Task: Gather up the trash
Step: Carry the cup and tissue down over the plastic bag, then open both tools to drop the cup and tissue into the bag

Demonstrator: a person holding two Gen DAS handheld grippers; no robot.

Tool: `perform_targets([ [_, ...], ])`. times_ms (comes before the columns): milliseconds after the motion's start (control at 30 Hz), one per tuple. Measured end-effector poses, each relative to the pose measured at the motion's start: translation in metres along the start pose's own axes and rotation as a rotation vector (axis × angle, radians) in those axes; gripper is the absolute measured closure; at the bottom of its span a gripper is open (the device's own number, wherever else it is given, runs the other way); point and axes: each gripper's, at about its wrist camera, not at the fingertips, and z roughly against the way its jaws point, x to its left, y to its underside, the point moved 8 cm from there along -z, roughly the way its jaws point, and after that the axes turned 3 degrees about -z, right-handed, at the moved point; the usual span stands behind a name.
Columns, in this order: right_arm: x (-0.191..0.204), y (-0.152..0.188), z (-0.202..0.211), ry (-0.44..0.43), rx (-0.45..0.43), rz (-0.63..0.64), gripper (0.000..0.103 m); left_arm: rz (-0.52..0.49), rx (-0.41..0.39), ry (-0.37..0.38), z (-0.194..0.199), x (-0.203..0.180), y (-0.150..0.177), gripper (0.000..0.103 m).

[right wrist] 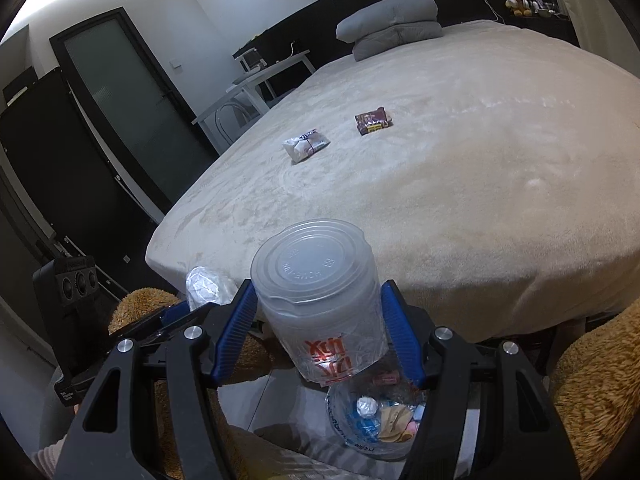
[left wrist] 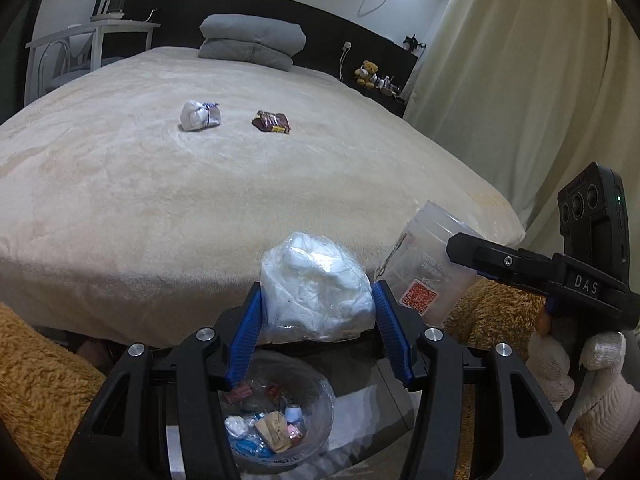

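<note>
My left gripper is shut on a crumpled white plastic bundle, held just past the bed's near edge. Directly below it a bin lined with a clear bag holds several wrappers. My right gripper is shut on a clear plastic cup, bottom end facing the camera, red print on its side, above the same bin. The cup also shows beside the bundle in the left wrist view. On the bed lie a white wrapper and a brown wrapper.
A cream blanket covers the wide bed. A folded grey quilt sits at its head. Fuzzy brown fabric flanks the bin on both sides. A white desk stands left, curtains right, a dark door beyond.
</note>
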Motion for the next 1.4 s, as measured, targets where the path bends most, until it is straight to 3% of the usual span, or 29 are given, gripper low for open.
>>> perform_targets([
  [333, -0.025, 0.024, -0.033, 0.014, 0.159, -0.087, 0.04, 0.011, 0.182, -0.019, -0.037, 0.009, 0.043, 0.05],
  [833, -0.044, 0.066, -0.086, 0.137, 0.378, -0.113, 0.04, 0.135, 0.426, -0.085, -0.079, 0.044, 0.087, 0.049],
  [1400, -0.066, 0.093, -0.131, 0.198, 0.551, -0.248, 0.04, 0.232, 0.616, -0.098, -0.112, 0.058, 0.121, 0.049],
])
